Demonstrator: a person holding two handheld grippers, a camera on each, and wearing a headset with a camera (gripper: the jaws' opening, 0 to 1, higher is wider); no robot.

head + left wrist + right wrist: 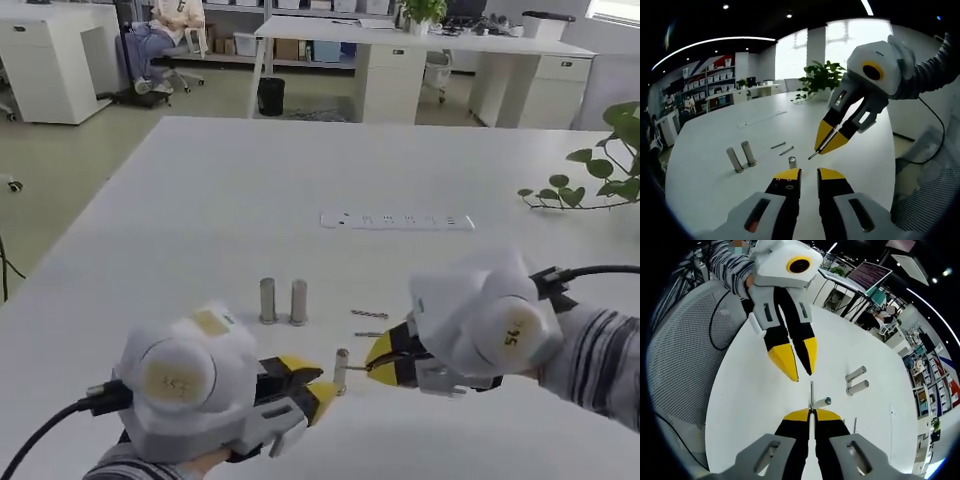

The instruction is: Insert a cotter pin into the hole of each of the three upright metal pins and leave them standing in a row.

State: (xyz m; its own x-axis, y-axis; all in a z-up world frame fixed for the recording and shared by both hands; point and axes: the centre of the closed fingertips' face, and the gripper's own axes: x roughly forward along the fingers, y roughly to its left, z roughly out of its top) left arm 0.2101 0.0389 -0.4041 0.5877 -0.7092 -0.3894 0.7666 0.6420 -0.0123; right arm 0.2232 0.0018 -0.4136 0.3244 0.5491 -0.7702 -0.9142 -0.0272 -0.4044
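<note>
— White desk (200, 220), open office behind. Which pin is being worked?
— The near pin (341, 372), upright and alone between the grippers. The other two pins (268, 300) stand side by side at its 11 o'clock. Loose cotters (369, 314) lie flat at its 1 o'clock.
— And the jaws?
— The right gripper (370, 364) is clamped tight on a cotter (356, 368). Its long axis is level, running 3 to 9 o'clock in the head view, tip toward the near pin. The left gripper (322, 390) has its jaws a crack apart and holds nothing. The near pin sits just off their tips at 1 o'clock, not touching.
— Is the cotter in the hole?
— Cannot tell. The tip is at the pin's upper end, coming from 3 o'clock, and the hole is too small to see. I judge the move turns on the cotter meeting the upright pin square, at hole height. The right jaws are the nearer.
</note>
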